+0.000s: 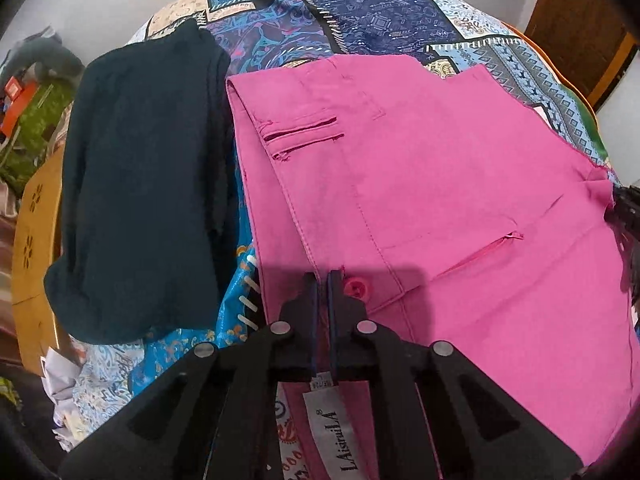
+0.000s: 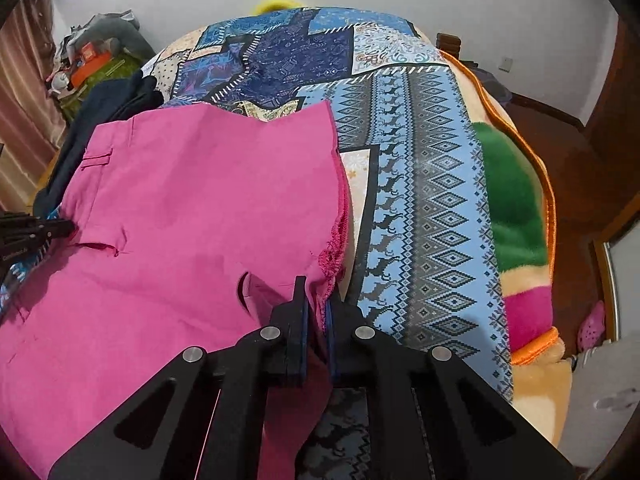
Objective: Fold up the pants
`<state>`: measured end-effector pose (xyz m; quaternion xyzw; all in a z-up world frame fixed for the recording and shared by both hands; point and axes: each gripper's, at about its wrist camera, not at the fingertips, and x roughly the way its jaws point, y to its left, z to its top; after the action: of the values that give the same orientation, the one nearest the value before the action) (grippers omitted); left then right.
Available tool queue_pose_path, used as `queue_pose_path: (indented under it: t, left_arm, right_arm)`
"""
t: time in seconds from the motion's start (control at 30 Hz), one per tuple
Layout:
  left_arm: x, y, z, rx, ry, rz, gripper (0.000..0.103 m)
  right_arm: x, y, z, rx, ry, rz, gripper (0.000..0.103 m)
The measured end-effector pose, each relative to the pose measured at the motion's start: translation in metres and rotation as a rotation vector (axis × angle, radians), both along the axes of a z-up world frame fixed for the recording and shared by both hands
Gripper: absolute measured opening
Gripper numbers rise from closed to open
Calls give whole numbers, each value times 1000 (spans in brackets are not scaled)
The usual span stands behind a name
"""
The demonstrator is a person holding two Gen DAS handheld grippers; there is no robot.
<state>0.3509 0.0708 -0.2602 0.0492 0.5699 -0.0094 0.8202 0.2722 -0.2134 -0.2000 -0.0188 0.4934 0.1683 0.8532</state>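
Pink pants (image 1: pixel 440 168) lie spread on a patterned bed cover (image 1: pixel 360 12), folded over on themselves, back pockets up. My left gripper (image 1: pixel 323 280) is shut on the waistband edge beside the pink button (image 1: pixel 355 289); a white brand label (image 1: pixel 332 436) shows under its fingers. In the right wrist view, my right gripper (image 2: pixel 316 304) is shut on the frayed near-right edge of the pink pants (image 2: pixel 180 200). The left gripper (image 2: pixel 68 226) pokes in from the left there, pinching the other side. The right gripper (image 1: pixel 624 200) appears at the right border of the left wrist view.
A folded dark garment (image 1: pixel 140 184) lies left of the pants, touching them. A green, orange and pink blanket (image 2: pixel 508 200) covers the bed's right side. Wooden furniture (image 1: pixel 32 240) and clutter (image 2: pixel 92 60) stand off the left edge. The bed cover (image 2: pixel 420 200) beyond the pants is bare.
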Motion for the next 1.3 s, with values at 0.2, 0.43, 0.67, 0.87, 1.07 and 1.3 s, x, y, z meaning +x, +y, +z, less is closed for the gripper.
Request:
queue_pose_path:
  t: [0.2,0.43,0.67,0.87,1.07,1.3]
  left_arm:
    - [-6,-1,3,20,-14,-8,10]
    - [-15,10,33,-37,-84,17,28]
    - [5,25,72,-67,-177,56,45]
    - [36,36,76,-37,-200,77,51]
    - [67,38,53,-99,-148,70,51]
    - [99,38,24,-124,-97,89,50]
  right_arm:
    - [-6,-15,9,-7,-13,-55,7]
    - [-10,-33,42,5,-73,-86,10]
    - [6,-27,78,94,-150,-76,43]
    - [42,-3,77,113,-129,-30,44]
    - [89,19,45,91,-29,-1,44]
    - [146,35,5,74,88,4,44]
